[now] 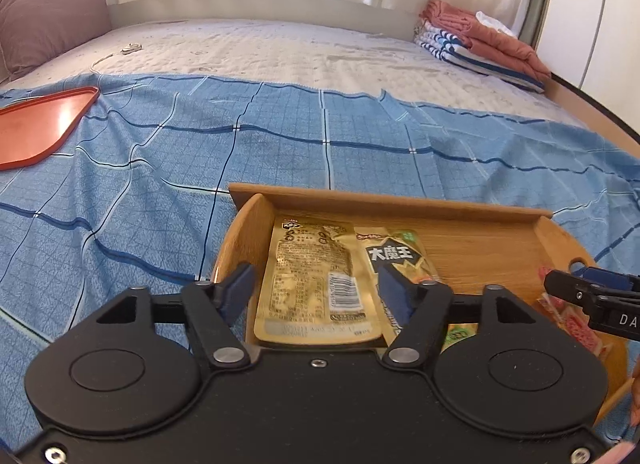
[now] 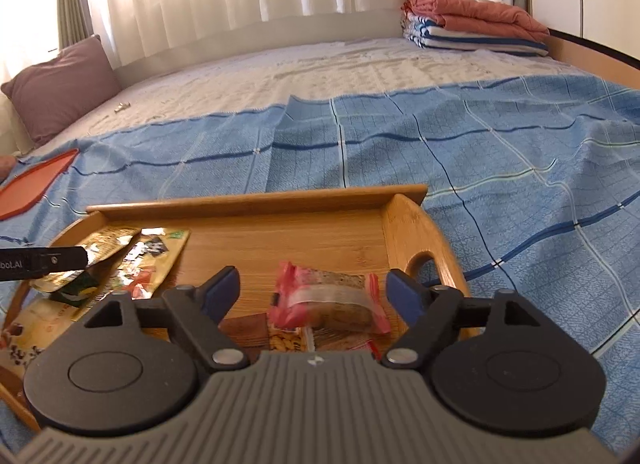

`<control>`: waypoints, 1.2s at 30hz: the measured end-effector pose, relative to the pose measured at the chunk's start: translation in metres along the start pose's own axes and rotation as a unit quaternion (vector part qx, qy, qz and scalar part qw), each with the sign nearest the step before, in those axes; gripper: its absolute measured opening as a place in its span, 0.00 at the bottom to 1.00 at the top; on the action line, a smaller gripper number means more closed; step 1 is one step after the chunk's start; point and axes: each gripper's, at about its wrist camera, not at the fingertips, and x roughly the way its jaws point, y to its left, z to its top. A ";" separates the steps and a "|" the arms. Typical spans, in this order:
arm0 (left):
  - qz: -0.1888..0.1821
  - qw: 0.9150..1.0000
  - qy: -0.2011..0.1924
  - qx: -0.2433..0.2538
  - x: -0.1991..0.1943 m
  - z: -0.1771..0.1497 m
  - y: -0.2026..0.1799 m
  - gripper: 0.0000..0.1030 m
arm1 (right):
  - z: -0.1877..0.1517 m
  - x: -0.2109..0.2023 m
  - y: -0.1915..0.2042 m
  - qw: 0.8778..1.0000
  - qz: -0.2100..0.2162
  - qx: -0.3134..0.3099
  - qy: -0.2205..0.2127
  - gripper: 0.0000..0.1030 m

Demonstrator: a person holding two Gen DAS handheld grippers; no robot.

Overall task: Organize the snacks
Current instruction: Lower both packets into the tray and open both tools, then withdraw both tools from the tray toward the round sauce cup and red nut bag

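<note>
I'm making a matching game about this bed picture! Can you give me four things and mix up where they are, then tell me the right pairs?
Things:
1. gold snack packet
2. red-wrapped snack
3. orange tray
4. folded blankets

Places:
A. far right corner of the bed
B. on the blue checked sheet, left, with nothing on it
C. left end of the wooden tray
D. wooden tray, between the right gripper jaws

Pairs: 1-C, 2-D, 3-B, 4-A
</note>
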 end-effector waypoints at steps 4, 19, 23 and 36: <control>0.000 1.000 -0.015 0.014 -0.032 -0.006 -0.007 0.80 | 0.001 -0.027 0.007 1.000 0.012 -0.008 -0.012 0.88; -0.083 0.992 -0.042 0.083 -0.168 -0.086 -0.047 0.92 | -0.044 -0.146 0.020 0.997 0.059 -0.049 -0.011 0.93; -0.104 0.988 -0.043 0.107 -0.194 -0.116 -0.061 0.92 | -0.057 -0.165 0.015 0.998 0.056 -0.036 -0.005 0.96; -0.138 0.986 0.000 0.096 -0.216 -0.197 -0.089 0.93 | -0.096 -0.189 0.002 0.997 0.063 0.007 0.033 1.00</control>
